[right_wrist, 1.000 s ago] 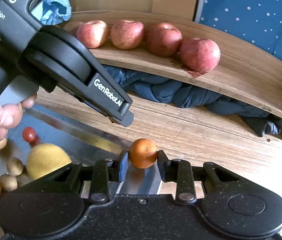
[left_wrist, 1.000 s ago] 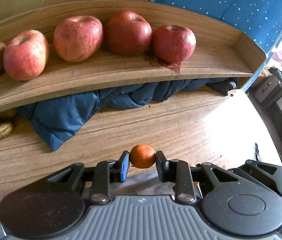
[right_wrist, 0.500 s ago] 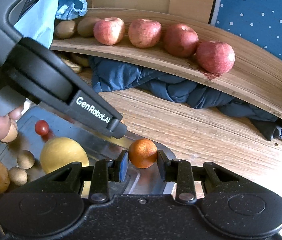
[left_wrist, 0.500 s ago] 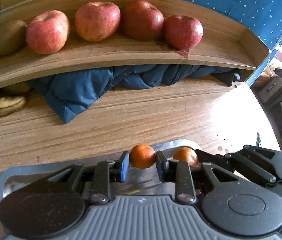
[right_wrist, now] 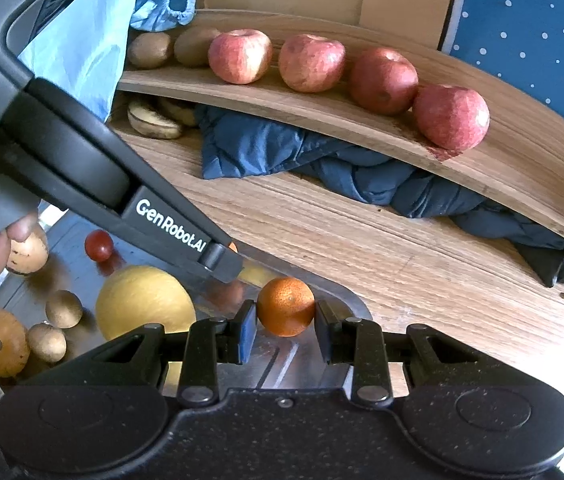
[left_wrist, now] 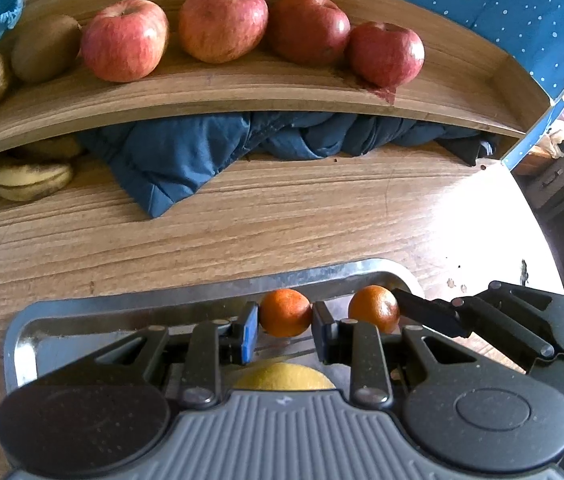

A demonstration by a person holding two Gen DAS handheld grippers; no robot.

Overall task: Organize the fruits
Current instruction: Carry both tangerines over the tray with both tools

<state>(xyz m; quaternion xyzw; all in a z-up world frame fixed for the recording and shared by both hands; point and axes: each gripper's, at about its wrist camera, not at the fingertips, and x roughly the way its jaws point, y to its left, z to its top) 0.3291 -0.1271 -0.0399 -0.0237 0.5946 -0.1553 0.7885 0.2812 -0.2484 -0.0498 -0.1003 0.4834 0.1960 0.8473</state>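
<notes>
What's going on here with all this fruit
A person is sorting fruit with a handheld gripper in each hand. The left gripper is shut on a small orange, and the right gripper is shut on another orange, both above the metal tray of mixed fruit. Four apples and two kiwis already sit on the wooden shelf.

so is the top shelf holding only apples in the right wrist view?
No. Two kiwis sit at the left end of the shelf, beside the row of four apples.
</notes>
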